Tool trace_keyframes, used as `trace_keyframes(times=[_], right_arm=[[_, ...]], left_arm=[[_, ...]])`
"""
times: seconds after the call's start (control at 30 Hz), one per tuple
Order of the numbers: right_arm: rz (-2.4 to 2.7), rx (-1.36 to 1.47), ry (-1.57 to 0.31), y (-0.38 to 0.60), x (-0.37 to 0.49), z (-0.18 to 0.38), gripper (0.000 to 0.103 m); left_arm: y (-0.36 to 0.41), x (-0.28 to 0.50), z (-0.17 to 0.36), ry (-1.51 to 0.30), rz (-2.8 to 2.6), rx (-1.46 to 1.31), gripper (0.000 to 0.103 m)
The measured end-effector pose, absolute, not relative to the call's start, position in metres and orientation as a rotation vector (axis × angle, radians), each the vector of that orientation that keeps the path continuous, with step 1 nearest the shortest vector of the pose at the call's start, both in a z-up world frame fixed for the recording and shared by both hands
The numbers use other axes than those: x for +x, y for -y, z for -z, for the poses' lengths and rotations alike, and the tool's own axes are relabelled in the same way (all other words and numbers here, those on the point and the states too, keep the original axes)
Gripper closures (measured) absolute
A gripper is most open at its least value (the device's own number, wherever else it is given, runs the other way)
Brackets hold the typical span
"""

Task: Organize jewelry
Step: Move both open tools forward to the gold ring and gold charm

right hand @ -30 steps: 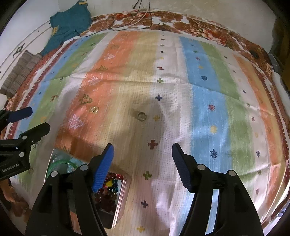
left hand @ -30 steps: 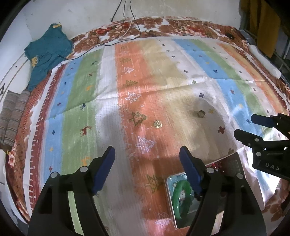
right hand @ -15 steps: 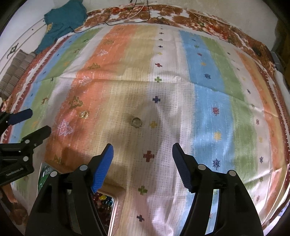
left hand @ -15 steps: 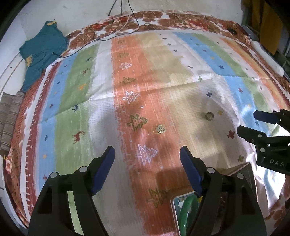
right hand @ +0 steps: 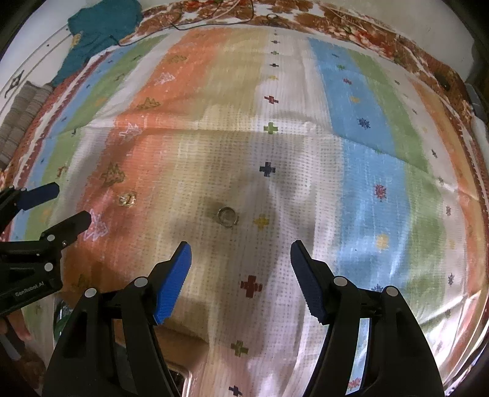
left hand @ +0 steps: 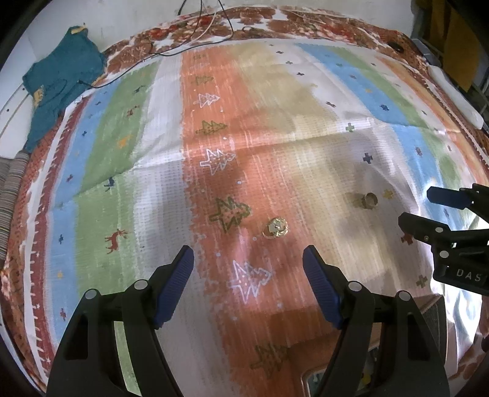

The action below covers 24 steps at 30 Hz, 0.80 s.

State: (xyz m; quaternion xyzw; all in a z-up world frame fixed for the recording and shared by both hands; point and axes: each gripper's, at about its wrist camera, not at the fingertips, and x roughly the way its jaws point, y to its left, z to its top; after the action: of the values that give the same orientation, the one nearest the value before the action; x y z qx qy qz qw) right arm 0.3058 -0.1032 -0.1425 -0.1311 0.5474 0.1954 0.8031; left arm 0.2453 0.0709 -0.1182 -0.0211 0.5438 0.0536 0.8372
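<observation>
We see a striped cloth (left hand: 128,158) spread wide, a teal garment (left hand: 58,82) and dark cables (left hand: 195,27) at its far edge, nothing blocking either piece. A gold ornament (left hand: 275,228) lies flat on the orange stripe; a ring (right hand: 226,216) rests on the beige. Our left gripper (left hand: 248,284) and right gripper (right hand: 240,271) angle steeply down, both released, jaws empty.

Daylight is glaring off the striped cloth (left hand: 382,143) at right; soft shadows are pooling centrally; fisheye edges are bending, slightly blurred.
</observation>
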Motion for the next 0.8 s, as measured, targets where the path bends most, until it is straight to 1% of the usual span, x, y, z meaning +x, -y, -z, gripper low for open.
trace_keyframes(times=[0.4, 0.53, 0.67, 0.7, 0.73, 0.77, 0.8], right_arm=[[-0.416, -0.298, -1.217, 0.091, 0.325, 0.161, 0.036], [-0.416, -0.301, -1.223, 0.088, 0.331, 0.166, 0.036], [-0.420, -0.308, -1.232, 0.084, 0.336, 0.172, 0.036], [-0.421, -0.310, -1.235, 0.082, 0.337, 0.174, 0.036], [-0.422, -0.312, -1.239, 0.081, 0.339, 0.176, 0.039], [-0.420, -0.314, -1.242, 0.081, 0.340, 0.178, 0.040], [-0.419, -0.316, -1.243, 0.081, 0.341, 0.180, 0.040]], left_arm=[[-0.070, 0.268, 0.144, -1.215, -0.056, -0.058, 0.034], [-0.070, 0.273, 0.152, -1.236, -0.046, -0.055, 0.038], [-0.068, 0.279, 0.159, -1.247, -0.035, -0.053, 0.040], [-0.068, 0.281, 0.160, -1.248, -0.033, -0.049, 0.040], [-0.067, 0.282, 0.161, -1.248, -0.033, -0.047, 0.041], [-0.067, 0.283, 0.162, -1.247, -0.030, -0.044, 0.042], [-0.066, 0.284, 0.163, -1.243, -0.025, -0.041, 0.048]])
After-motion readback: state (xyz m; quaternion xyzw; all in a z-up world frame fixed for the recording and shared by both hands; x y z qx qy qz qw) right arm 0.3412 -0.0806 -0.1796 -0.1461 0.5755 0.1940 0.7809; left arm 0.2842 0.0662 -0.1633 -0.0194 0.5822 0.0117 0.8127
